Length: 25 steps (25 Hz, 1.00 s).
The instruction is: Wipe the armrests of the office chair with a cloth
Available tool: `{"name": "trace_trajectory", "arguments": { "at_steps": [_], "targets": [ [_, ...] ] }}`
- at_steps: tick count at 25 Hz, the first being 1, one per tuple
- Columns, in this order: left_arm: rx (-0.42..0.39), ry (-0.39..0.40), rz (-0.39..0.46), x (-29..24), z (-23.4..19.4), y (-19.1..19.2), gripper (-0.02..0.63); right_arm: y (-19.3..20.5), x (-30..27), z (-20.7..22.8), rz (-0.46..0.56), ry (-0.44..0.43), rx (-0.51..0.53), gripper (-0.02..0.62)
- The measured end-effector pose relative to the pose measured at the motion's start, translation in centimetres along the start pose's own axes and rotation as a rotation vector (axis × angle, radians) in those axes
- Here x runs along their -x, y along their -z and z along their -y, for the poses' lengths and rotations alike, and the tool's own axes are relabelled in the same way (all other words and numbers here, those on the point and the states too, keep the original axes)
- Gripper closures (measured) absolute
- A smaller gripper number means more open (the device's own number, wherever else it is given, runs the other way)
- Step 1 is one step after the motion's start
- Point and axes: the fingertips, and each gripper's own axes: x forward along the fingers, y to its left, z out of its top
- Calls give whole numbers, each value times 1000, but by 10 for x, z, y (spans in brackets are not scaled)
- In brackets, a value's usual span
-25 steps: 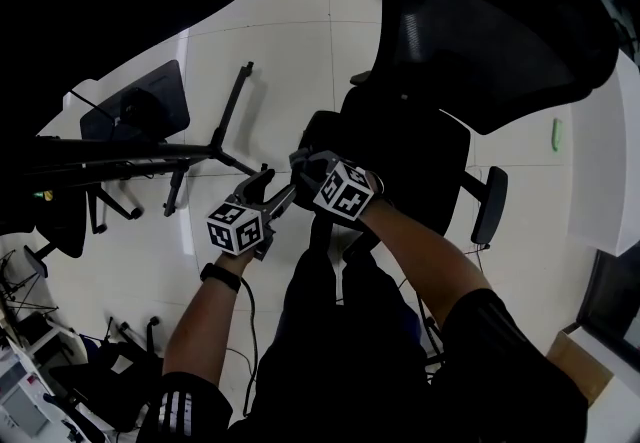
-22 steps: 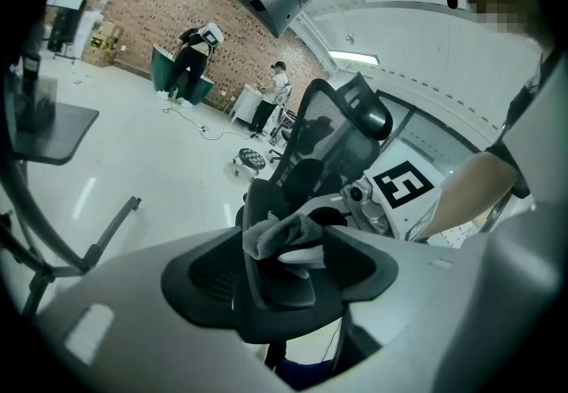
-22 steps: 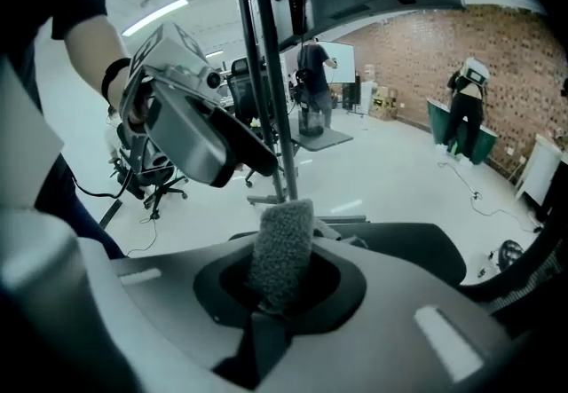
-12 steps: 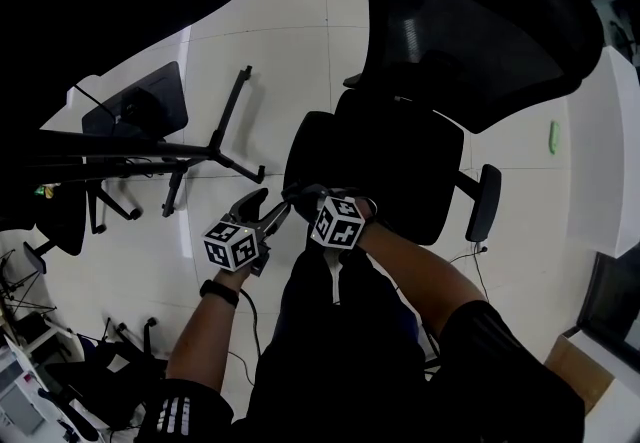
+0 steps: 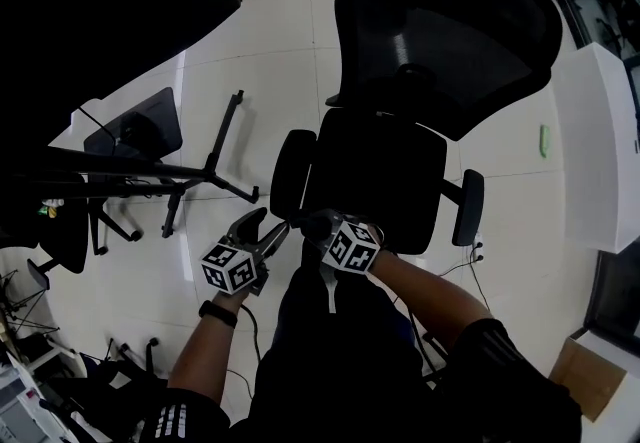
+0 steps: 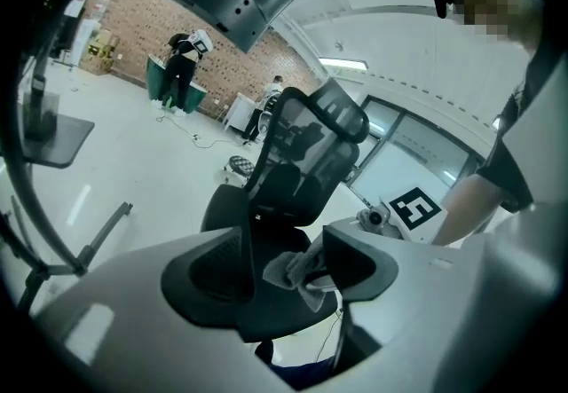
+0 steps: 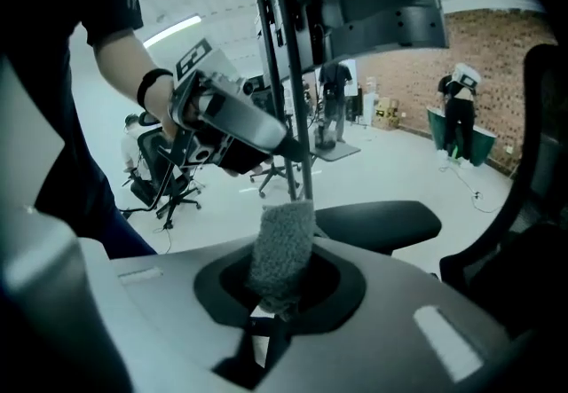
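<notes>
The black office chair [image 5: 385, 171] stands in front of me, its left armrest [image 5: 293, 171] just beyond both grippers and its right armrest [image 5: 468, 208] further right. My right gripper [image 5: 312, 225] is shut on a grey cloth [image 7: 282, 249] that stands up from its jaws; the left armrest [image 7: 377, 224] lies a little way behind it. In the left gripper view the cloth [image 6: 297, 271] hangs between the wide jaws of my left gripper [image 6: 284, 269], which is open and holds nothing. That left gripper [image 5: 262, 231] sits close beside the right one, near the armrest's front end.
A dark stand with splayed legs [image 5: 215, 166] lies on the pale floor at left, beside a small tray-like base [image 5: 140, 126]. A white desk edge [image 5: 600, 151] runs down the right. Other chairs [image 5: 60, 231] crowd the far left. People stand in the distance [image 6: 182, 67].
Both grippers have drawn back toward me, from over the left armrest to just short of its front end. The cloth stays in the right gripper.
</notes>
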Motion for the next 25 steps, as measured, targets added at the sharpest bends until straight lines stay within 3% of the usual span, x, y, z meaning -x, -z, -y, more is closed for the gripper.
{"name": "trace_trajectory", "arguments": {
  "at_steps": [11, 19, 25],
  "targets": [
    [-210, 213, 109, -20, 166, -72, 299, -49, 234, 21, 363, 355, -74, 558],
    [-304, 365, 117, -11, 284, -72, 299, -30, 331, -33, 381, 500, -26, 558],
    [-368, 443, 103, 26, 322, -53, 299, -39, 355, -80, 462, 574, -125, 558]
  ]
}}
